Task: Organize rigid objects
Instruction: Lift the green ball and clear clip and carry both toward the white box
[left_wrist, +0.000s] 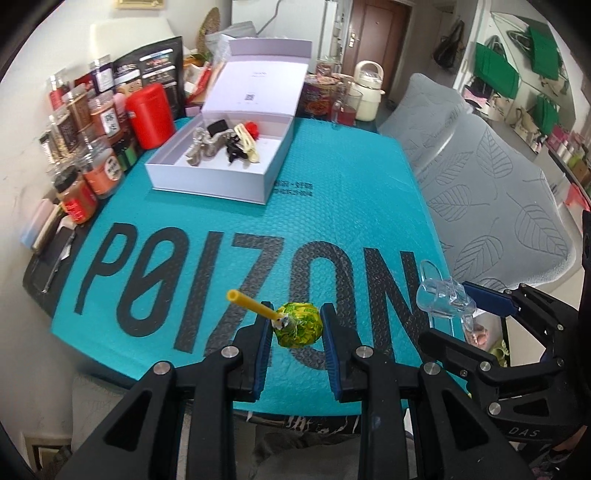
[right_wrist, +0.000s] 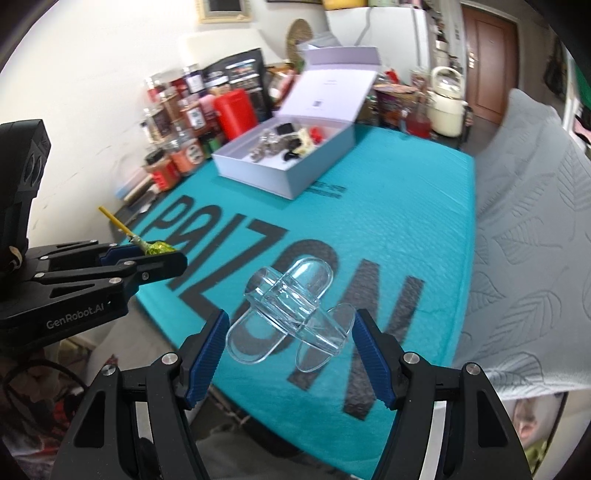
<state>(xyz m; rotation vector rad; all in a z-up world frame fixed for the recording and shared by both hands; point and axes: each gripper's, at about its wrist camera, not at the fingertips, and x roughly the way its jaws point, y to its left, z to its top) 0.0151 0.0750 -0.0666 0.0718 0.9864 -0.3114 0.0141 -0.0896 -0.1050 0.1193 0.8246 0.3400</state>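
Two loads aloft above the teal mat (left_wrist: 332, 177), both short of the white box (left_wrist: 207, 181) that stands open at the mat's far end, lid tipped back, with clips and small pieces already inside. Left gripper (left_wrist: 295, 332) clamped tight on a lollipop (left_wrist: 298, 325): green-yellow wrapped head pinched between the blue fingers (left_wrist: 263, 350), yellow stick (left_wrist: 251, 305) jutting up and away to the left, roughly toward the box's near left corner. Right gripper (right_wrist: 291, 332) clamped on a clear plastic clip (right_wrist: 284, 314), fingers standing wide apart because the clip fills the gap from pad to pad; long axis of the clip slanted across the fingers, one rounded end toward the box, the other back toward the wrist. Box dead ahead and beyond both loads, across the black lettering; nothing in the way on the mat. From the left wrist view, the lollipop nearer the box's near wall, the clip out to its right and lower over the mat's near right corner, so probably the left hand first to arrive. Jars (left_wrist: 92, 122) and a red canister (left_wrist: 150, 114) crowded just left of the box: a likely snag for the stick if carried in from that side. Free floor inside the box toward its near end and right side.
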